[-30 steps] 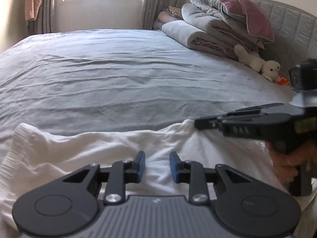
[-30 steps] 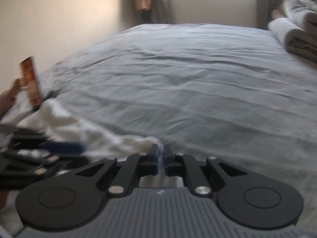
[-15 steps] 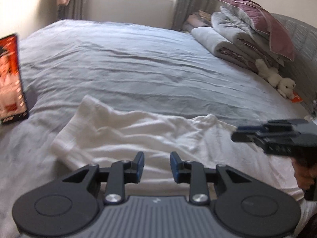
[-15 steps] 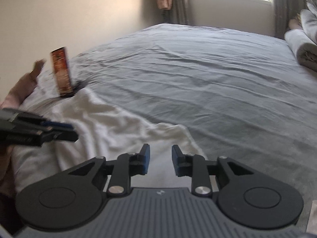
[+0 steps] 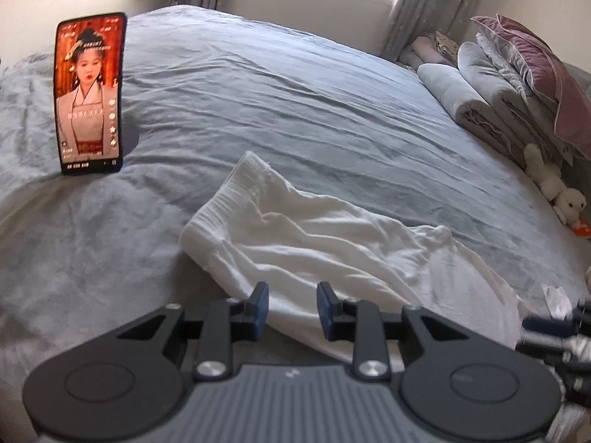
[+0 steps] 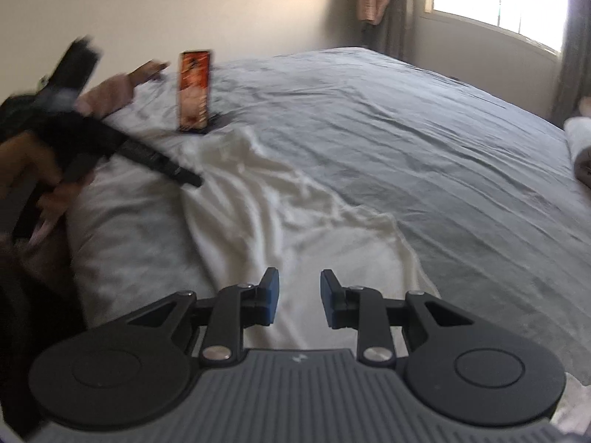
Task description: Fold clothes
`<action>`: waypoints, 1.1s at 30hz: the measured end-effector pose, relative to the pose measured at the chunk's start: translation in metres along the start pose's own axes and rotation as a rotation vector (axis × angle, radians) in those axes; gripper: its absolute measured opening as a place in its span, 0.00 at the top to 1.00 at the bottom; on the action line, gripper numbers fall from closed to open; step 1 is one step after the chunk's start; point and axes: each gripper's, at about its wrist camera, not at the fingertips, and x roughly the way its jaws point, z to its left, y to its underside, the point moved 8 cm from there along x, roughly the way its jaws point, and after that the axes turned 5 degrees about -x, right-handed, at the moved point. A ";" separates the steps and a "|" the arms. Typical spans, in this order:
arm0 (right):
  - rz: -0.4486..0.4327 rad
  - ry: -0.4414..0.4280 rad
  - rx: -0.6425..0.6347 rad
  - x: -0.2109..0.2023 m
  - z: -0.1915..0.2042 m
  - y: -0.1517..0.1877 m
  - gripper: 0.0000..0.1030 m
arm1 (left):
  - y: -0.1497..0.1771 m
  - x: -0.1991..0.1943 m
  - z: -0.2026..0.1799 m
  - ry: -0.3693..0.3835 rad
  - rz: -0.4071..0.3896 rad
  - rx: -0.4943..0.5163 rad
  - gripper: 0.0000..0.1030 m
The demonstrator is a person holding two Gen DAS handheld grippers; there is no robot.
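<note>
A white garment (image 5: 332, 243) with a ribbed band at its far left end lies crumpled on the grey bed; it also shows in the right wrist view (image 6: 266, 214). My left gripper (image 5: 291, 306) is open and empty, just above the garment's near edge. My right gripper (image 6: 298, 293) is open and empty over the garment's near right part. The left gripper also shows at the left of the right wrist view (image 6: 184, 177), above the cloth. The right gripper's tip (image 5: 543, 323) shows at the right edge of the left wrist view.
A phone (image 5: 88, 92) with a lit screen stands upright on the bed (image 5: 295, 92) at far left, also in the right wrist view (image 6: 194, 92). Folded quilts and a pink pillow (image 5: 517, 85) are stacked at far right, with a white plush toy (image 5: 557, 188) below them.
My right gripper has opened and let go of the garment. Both grippers have pulled back and swung left, so more of the garment and the phone show.
</note>
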 end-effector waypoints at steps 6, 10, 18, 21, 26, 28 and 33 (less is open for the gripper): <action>0.044 -0.049 -0.096 -0.002 0.019 0.021 0.72 | 0.000 -0.001 0.005 0.000 0.000 -0.018 0.72; 0.075 -0.039 -0.116 0.005 0.018 0.032 0.72 | -0.003 -0.001 0.013 -0.041 -0.021 -0.056 0.72; 0.061 -0.070 0.035 0.009 -0.004 0.032 0.72 | -0.016 -0.005 0.032 -0.113 -0.095 -0.123 0.76; 0.084 -0.074 0.026 0.015 -0.003 0.038 0.77 | -0.017 -0.002 0.035 -0.142 -0.104 -0.120 0.86; 0.072 -0.084 -0.055 0.011 0.009 0.040 0.97 | -0.018 -0.002 0.035 -0.168 -0.127 -0.095 0.98; 0.053 -0.075 -0.098 0.005 0.014 0.039 0.97 | -0.020 -0.006 0.035 -0.160 -0.143 -0.091 0.99; 0.027 -0.063 -0.200 -0.007 0.027 0.039 0.97 | -0.022 -0.011 0.038 -0.162 -0.156 -0.088 0.99</action>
